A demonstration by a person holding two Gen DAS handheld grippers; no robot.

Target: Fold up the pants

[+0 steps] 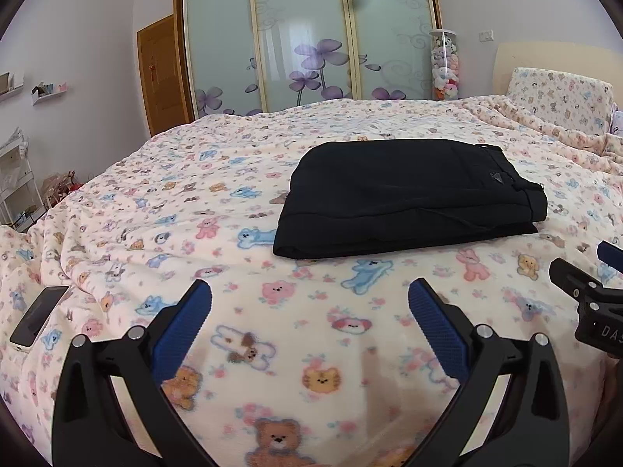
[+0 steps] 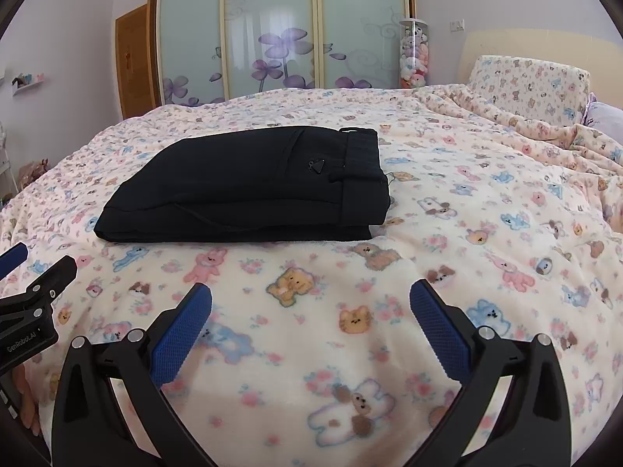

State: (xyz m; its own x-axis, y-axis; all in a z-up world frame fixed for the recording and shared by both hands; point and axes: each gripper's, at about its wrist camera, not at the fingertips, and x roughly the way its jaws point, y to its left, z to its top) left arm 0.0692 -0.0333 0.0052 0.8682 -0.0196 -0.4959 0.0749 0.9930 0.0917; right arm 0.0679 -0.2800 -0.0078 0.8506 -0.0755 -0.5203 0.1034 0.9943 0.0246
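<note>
Black pants [image 1: 409,194] lie folded into a compact rectangle on the bed, waistband to the right; they also show in the right wrist view [image 2: 249,186]. My left gripper [image 1: 309,292] is open and empty, hovering over the blanket in front of the pants, apart from them. My right gripper [image 2: 310,292] is open and empty too, in front of the pants and a little to their right. Each gripper shows at the edge of the other's view: the right one [image 1: 595,284] and the left one [image 2: 27,295].
The bed is covered by a cream blanket [image 1: 194,194] with cartoon animals. A phone [image 1: 39,315] lies near the left edge. A pillow [image 2: 529,85] and rumpled blanket are at the right. A sliding wardrobe [image 1: 307,35], a door [image 1: 163,74] and shelves stand beyond.
</note>
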